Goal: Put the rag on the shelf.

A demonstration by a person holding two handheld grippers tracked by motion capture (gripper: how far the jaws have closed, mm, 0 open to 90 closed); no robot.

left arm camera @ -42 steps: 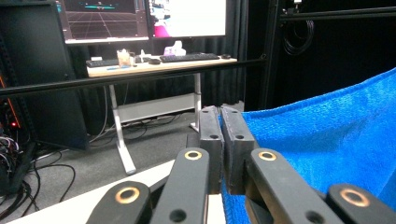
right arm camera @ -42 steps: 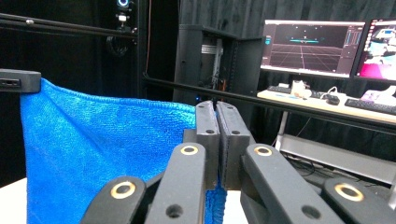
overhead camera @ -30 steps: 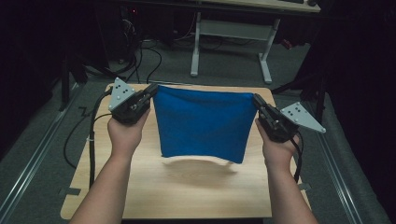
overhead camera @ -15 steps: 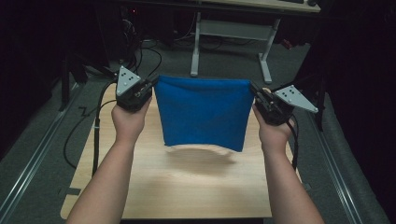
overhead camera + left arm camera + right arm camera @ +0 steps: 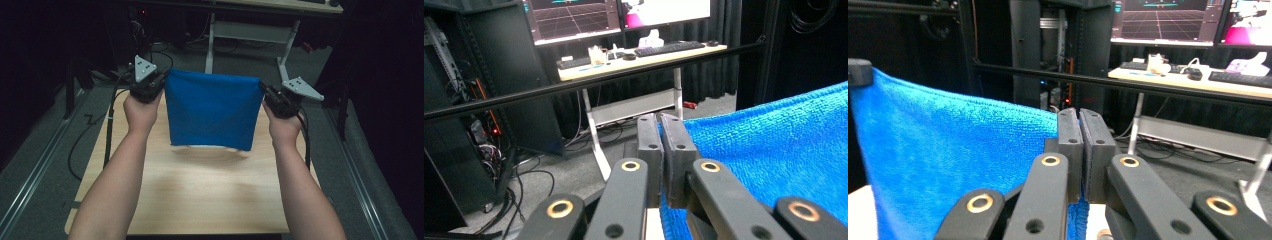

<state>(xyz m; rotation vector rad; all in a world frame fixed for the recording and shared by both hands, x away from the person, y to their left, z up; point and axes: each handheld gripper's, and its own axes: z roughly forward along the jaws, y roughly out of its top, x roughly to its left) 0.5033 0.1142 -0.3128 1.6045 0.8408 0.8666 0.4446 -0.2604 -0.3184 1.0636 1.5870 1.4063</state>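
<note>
A blue towel [image 5: 212, 110] hangs stretched in the air above the far half of the wooden table [image 5: 210, 195], its lower edge just off the top. My left gripper [image 5: 161, 86] is shut on the towel's upper left corner, and my right gripper [image 5: 264, 95] is shut on its upper right corner. In the left gripper view the jaws [image 5: 659, 125] pinch the blue towel [image 5: 774, 150], which spreads to the right. In the right gripper view the jaws [image 5: 1079, 120] pinch the towel [image 5: 948, 160], which spreads to the left.
Beyond the table stands a desk [image 5: 639, 57] with keyboards and monitors [image 5: 574, 17], and a black bar [image 5: 574, 85] crosses in front of it. Cables [image 5: 90, 135] trail over the dark floor at the left. Metal rails [image 5: 35, 170] run along both sides of the table.
Both hands have carried the stretched towel away from the person, toward the table's far edge. Both grips on the corners are unchanged.
</note>
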